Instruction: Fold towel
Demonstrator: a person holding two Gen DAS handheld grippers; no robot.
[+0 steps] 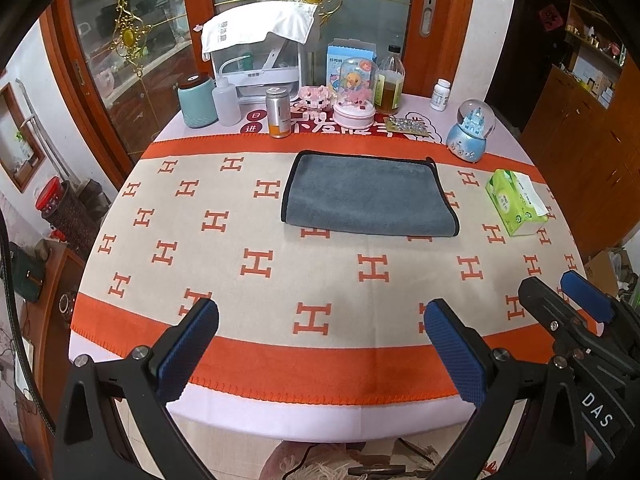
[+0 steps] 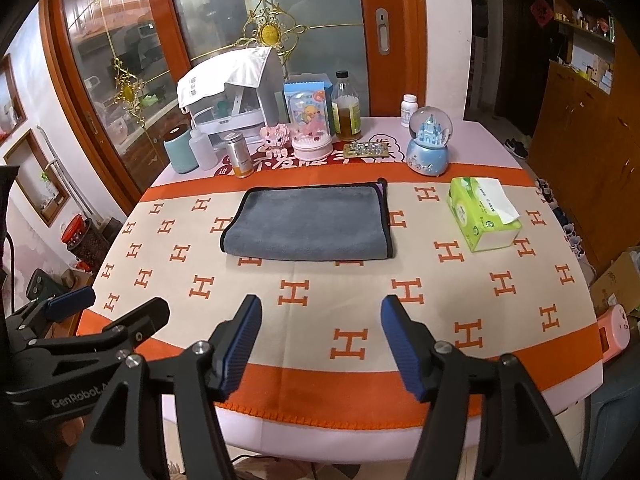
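A grey towel (image 1: 368, 194) with black trim lies folded flat on the orange-and-cream tablecloth (image 1: 224, 264), toward the table's far side. It also shows in the right wrist view (image 2: 308, 222). My left gripper (image 1: 320, 344) is open and empty over the table's near edge, well short of the towel. My right gripper (image 2: 320, 342) is open and empty, also near the front edge. The right gripper shows at the right of the left wrist view (image 1: 568, 300). The left gripper shows at the left of the right wrist view (image 2: 108, 308).
A green tissue pack (image 1: 516, 208) lies right of the towel. Along the back stand a blue snow globe (image 1: 470, 130), a pink dome toy (image 1: 356, 94), bottles (image 1: 390, 82), a metal can (image 1: 278, 112), a teal jar (image 1: 196, 100) and a white appliance (image 1: 256, 52). Glass doors stand behind.
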